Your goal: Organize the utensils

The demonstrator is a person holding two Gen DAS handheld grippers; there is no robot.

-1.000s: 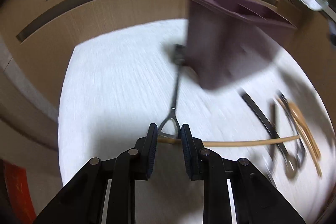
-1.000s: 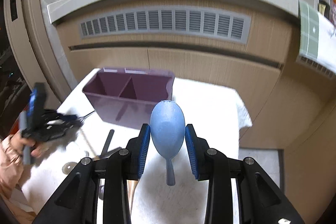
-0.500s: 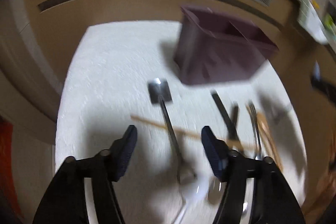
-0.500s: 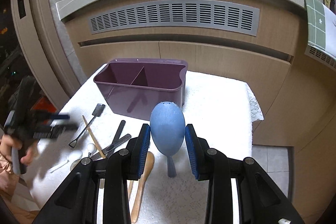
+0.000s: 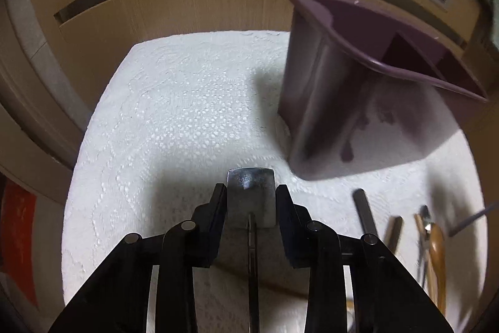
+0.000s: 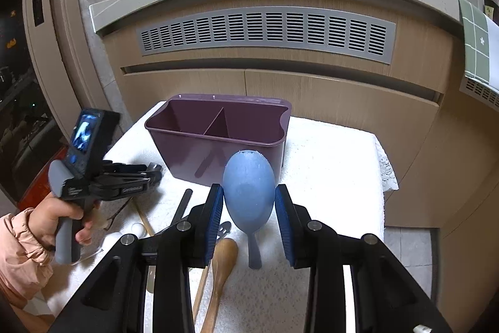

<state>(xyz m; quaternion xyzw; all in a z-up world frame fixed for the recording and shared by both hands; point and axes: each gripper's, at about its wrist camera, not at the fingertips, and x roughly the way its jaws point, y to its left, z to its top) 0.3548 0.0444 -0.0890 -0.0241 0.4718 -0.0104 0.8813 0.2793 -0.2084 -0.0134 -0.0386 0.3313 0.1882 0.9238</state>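
Gripping a blue rice paddle (image 6: 248,189) between closed jaws, right gripper (image 6: 249,208) just in front of the purple divided caddy (image 6: 218,139), left gripper (image 5: 251,202) clamping a metal spatula blade (image 5: 251,189) left of the caddy, remaining utensils (image 5: 430,239) on the white cloth (image 5: 171,114) before it.

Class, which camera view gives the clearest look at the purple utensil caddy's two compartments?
The right wrist view: the purple caddy stands upright and sharp, its rim, divider and both empty compartments visible from above. The left wrist view shows it from the side, blurred and distorted, with only part of the interior.

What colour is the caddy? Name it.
Purple; the caddy shows best in the right wrist view.
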